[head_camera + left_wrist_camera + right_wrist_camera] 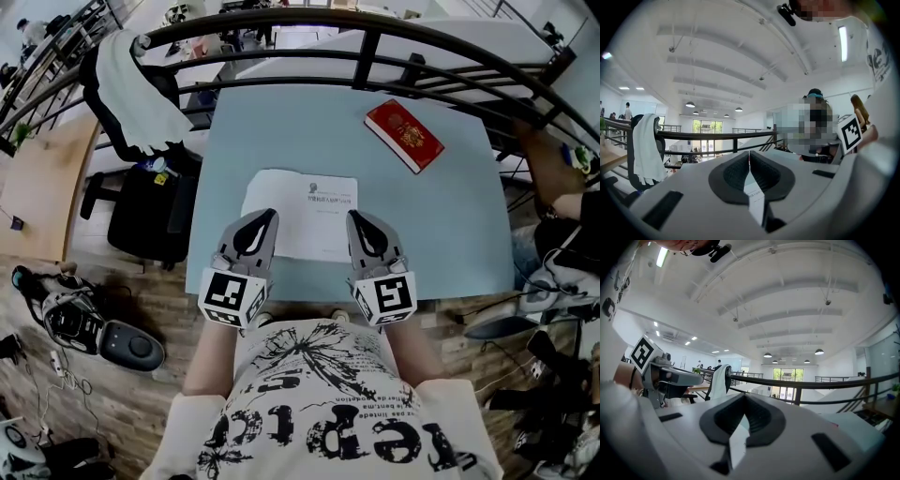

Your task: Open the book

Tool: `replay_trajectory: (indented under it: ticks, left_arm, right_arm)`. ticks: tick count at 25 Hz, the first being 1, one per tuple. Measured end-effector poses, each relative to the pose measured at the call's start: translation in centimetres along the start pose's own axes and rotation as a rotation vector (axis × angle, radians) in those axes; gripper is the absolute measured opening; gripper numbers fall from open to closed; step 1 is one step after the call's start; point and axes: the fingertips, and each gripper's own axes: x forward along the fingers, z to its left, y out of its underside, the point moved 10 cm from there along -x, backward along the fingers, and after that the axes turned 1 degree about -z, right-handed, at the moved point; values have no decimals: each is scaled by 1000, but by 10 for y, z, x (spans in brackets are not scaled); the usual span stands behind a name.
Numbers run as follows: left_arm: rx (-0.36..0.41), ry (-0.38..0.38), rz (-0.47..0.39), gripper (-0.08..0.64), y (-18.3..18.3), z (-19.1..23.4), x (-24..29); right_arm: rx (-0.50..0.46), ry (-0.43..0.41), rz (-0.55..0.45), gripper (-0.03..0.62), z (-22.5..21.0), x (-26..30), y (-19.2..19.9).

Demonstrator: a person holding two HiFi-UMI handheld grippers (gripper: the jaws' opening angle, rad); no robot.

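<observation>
A red book [404,135] with a gold emblem lies closed at the far right of the pale blue table [450,234]. Nearer me lies a white booklet [302,211] with small print on its top page. My left gripper [267,216] [749,154] is held level over the booklet's near left corner, jaws shut and empty. My right gripper [354,217] [744,397] is held the same way over the near right corner, also shut with nothing between the pads. A strip of the white page shows under the jaws in both gripper views. Both grippers are far from the red book.
A black railing [375,42] curves behind the table's far edge. A black chair draped with a white cloth [131,94] stands at the far left. Another person's arm [553,183] is at the right. Cables and gear lie on the wooden floor [56,309].
</observation>
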Motion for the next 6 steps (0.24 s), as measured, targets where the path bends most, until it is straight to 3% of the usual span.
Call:
replay_trajectory:
  ticks: [6]
  left_arm:
    - [-4,0,2,21,0,-1,0]
  right_arm:
    - [-5,-1,0,9,1,-1,0]
